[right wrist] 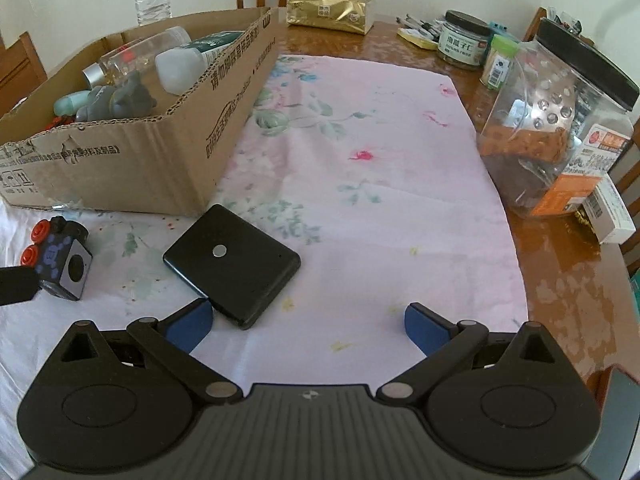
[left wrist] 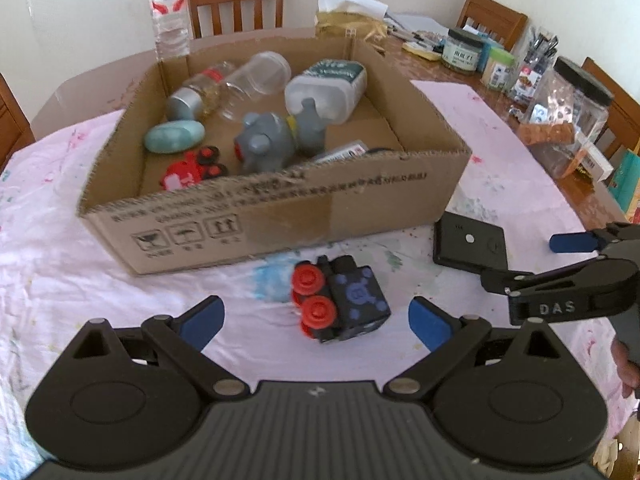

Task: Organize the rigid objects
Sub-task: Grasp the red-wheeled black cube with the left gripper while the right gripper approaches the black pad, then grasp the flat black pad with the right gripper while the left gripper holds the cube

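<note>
A black fidget cube [left wrist: 340, 300] with red buttons lies on the pink cloth just in front of my open left gripper [left wrist: 316, 322], between its blue pads. It also shows in the right wrist view [right wrist: 60, 260]. A flat black square device [right wrist: 232, 266] lies near the box corner; my open right gripper [right wrist: 308, 326] sits just behind it, its left pad [right wrist: 192, 324] touching or nearly touching the device's near edge. The device [left wrist: 470, 246] and the right gripper [left wrist: 572, 248] show in the left wrist view. The cardboard box [left wrist: 280, 208] holds bottles, a grey toy [left wrist: 276, 140] and other items.
A water bottle [left wrist: 168, 12] stands behind the box. A tissue pack [right wrist: 332, 10], jars [right wrist: 464, 40] and a large clear container [right wrist: 560, 120] crowd the wooden table [right wrist: 560, 272] to the right. Chairs ring the table.
</note>
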A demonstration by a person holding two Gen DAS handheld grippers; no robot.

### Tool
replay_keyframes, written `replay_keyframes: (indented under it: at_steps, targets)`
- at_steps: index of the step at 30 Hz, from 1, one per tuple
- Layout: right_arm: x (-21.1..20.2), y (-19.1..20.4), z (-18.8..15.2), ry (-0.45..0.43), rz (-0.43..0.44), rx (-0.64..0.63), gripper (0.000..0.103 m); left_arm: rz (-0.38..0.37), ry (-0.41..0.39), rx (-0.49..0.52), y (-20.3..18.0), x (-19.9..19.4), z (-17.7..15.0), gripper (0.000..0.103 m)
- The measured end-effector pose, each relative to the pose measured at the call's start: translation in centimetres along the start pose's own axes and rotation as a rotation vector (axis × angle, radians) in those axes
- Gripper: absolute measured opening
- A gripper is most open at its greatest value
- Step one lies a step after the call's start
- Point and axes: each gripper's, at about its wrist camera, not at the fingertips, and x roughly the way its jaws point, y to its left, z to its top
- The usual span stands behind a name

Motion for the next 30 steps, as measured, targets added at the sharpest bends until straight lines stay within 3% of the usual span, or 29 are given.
replay_keyframes:
  at_steps: [4, 9, 12, 16, 21, 30]
  targets:
    - [-0.1, -0.1, -0.4, -0.03, 0.008, -0.014, 0.103, 0.03, 0.003, -0.034, -0.9, 1.3, -0.2, 0.094]
    - [-0.2, -0.1, -0.6, -0.052, 0.01, -0.017, 0.103, 0.042, 0.012, -0.054, -1.8, 2.5, -0.3, 0.063]
    - [-0.1, -0.2, -0.6, -0.055, 0.018, -0.027, 0.103, 0.061, -0.006, -0.05, -2.0, 2.5, -0.4, 0.051]
    - [0.1, -0.7, -0.2, -0.045, 0.002, -0.006, 0.103, 0.046, -0.01, -0.067, -1.4, 2.3, -0.5, 0.05]
    - [0.1, -1.0, 0.1, -0.005, -0.016, 0.025, 0.103, 0.086, 0.0, -0.063, 0.1, 1.8, -1.0, 0.05]
    - [0.2, 3.1, 1.0, -0.04, 0.115, -0.015, 0.1, 0.081, 0.004, -0.069, 1.9, 1.3, -1.2, 0.05]
